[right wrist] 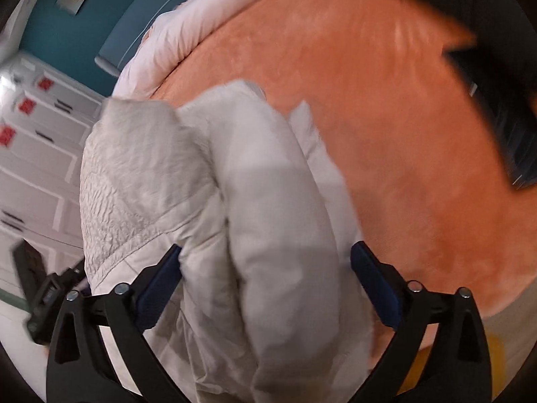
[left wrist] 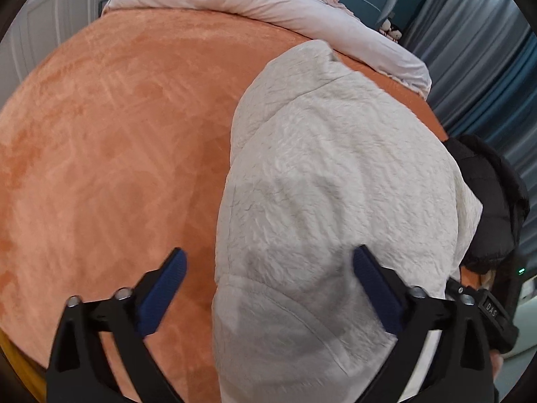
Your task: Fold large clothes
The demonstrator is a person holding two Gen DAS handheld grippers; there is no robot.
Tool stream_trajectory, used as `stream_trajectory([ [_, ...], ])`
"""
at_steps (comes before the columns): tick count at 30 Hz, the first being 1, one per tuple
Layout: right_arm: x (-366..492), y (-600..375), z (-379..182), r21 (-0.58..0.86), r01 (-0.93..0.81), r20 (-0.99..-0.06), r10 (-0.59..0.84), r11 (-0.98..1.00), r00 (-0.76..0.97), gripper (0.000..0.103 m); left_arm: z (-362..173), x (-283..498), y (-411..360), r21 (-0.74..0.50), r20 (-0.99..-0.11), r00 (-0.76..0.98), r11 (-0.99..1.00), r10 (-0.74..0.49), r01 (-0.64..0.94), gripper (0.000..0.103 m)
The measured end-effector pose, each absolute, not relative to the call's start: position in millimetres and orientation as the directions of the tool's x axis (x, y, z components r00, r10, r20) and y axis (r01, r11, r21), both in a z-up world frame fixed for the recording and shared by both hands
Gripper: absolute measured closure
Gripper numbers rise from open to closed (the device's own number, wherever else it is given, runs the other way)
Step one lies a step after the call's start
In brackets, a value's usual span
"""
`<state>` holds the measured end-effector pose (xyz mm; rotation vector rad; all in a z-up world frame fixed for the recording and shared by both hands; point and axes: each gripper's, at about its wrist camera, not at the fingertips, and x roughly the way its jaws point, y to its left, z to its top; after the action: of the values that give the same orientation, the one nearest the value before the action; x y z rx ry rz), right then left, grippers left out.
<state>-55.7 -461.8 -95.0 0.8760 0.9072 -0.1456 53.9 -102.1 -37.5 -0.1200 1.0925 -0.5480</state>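
Left wrist view shows the left claw (left wrist: 268, 262) released over the puffy white coat (left wrist: 335, 184) at 3 o'clock on the orange bed (left wrist: 117, 134), the right claw (right wrist: 266, 258) released too, so a fold looks finished and next comes pinching a new edge.

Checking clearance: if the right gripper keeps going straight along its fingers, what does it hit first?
Most likely the folded white padded jacket, bulging between the open right gripper fingers; depth is blurred, but nothing lies nearer.

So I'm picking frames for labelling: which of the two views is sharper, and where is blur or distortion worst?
Left wrist view: sharp, the white jacket shows crisp crinkles, though fisheye bends the orange blanket into a dome. Right wrist view: motion-smeared, worst on the jacket's folded bulk and the dark garment at the top right.
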Motion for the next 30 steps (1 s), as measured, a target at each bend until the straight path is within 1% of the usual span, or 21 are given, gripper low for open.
stream_trajectory([
  [2,-53.7,-466.3,-109.2,0.655,0.443,-0.707,0.289,0.612,0.646,0.005,-52.1,62.1,-97.5,-0.446,-0.778,0.301,0.822,-0.552,0.353,0.005],
  [5,-49.1,-467.2,-123.9,0.708,0.416,-0.665,0.342,0.571,0.664,0.005,-88.0,81.2,-83.4,-0.687,-0.654,0.172,0.674,-0.736,0.273,0.005],
  [6,-45.8,-464.4,-125.4,0.729,0.392,-0.645,0.37,0.562,0.669,0.014,-91.8,84.6,-81.6,-0.71,-0.634,0.159,0.652,-0.756,0.265,0.005],
  [7,-43.7,-461.2,-124.2,0.749,0.369,-0.622,0.392,0.551,0.678,0.023,-92.0,86.8,-79.0,-0.725,-0.616,0.155,0.633,-0.773,0.272,0.01],
  [8,-41.2,-457.7,-121.2,0.761,0.355,-0.606,0.399,0.543,0.688,0.036,-89.3,86.7,-76.6,-0.73,-0.604,0.162,0.623,-0.78,0.28,0.014],
  [9,-36.2,-449.0,-113.4,0.76,0.336,-0.6,0.402,0.556,0.692,0.046,-83.0,85.8,-72.5,-0.736,-0.587,0.173,0.61,-0.791,0.295,0.024],
  [10,-32.9,-443.8,-108.7,0.757,0.326,-0.599,0.401,0.566,0.693,0.051,-76.6,85.3,-67.8,-0.735,-0.576,0.182,0.603,-0.797,0.31,0.029],
  [11,-25.4,-432.3,-101.2,0.763,0.303,-0.585,0.412,0.571,0.698,0.059,-68.8,86.0,-61.2,-0.733,-0.565,0.198,0.598,-0.801,0.325,0.03],
  [12,-18.9,-422.8,-97.0,0.776,0.281,-0.567,0.432,0.565,0.701,0.062,-58.4,88.1,-50.0,-0.731,-0.55,0.225,0.594,-0.804,0.338,0.032],
  [15,13.4,-376.4,-84.2,0.78,0.2,-0.542,0.48,0.593,0.69,0.063,-28.3,96.5,-10.2,-0.682,-0.54,0.325,0.629,-0.777,0.372,0.032],
  [16,23.3,-364.1,-85.2,0.778,0.19,-0.541,0.484,0.599,0.688,0.062,-23.7,102.9,1.3,-0.645,-0.56,0.359,0.665,-0.747,0.377,0.031],
  [17,33.0,-351.4,-89.7,0.779,0.193,-0.543,0.488,0.596,0.683,0.058,-21.8,108.5,10.9,-0.601,-0.594,0.385,0.708,-0.706,0.371,0.031],
  [19,56.2,-329.3,-105.3,0.762,0.218,-0.576,0.485,0.61,0.658,0.049,-34.5,123.4,29.3,-0.518,-0.682,0.412,0.797,-0.604,0.312,0.03],
  [20,62.9,-323.5,-109.2,0.746,0.234,-0.595,0.467,0.624,0.654,0.041,-44.1,129.4,36.9,-0.49,-0.72,0.411,0.829,-0.559,0.269,0.03],
  [21,65.9,-319.5,-105.9,0.747,0.237,-0.594,0.466,0.621,0.656,0.04,-48.7,132.0,47.4,-0.473,-0.746,0.417,0.854,-0.519,0.218,0.03],
  [23,61.8,-315.1,-86.2,0.718,0.218,-0.613,0.451,0.661,0.649,0.04,-35.2,125.0,57.3,-0.475,-0.729,0.452,0.855,-0.515,0.208,0.032],
  [26,36.3,-318.1,-37.5,0.586,0.192,-0.667,0.334,0.788,0.667,0.04,5.1,104.3,56.8,-0.445,-0.685,0.53,0.863,-0.499,0.237,0.03],
  [28,21.5,-326.4,-3.6,0.521,0.198,-0.641,0.228,0.83,0.733,0.035,31.1,88.9,41.1,-0.42,-0.642,0.575,0.861,-0.506,0.288,0.026],
  [29,20.7,-329.4,7.9,0.519,0.193,-0.616,0.208,0.833,0.76,0.034,39.1,83.4,32.4,-0.401,-0.632,0.587,0.862,-0.505,0.31,0.026],
  [30,30.2,-330.4,18.7,0.539,0.161,-0.595,0.238,0.827,0.768,0.034,45.0,77.9,20.0,-0.368,-0.629,0.598,0.868,-0.496,0.332,0.026],
])
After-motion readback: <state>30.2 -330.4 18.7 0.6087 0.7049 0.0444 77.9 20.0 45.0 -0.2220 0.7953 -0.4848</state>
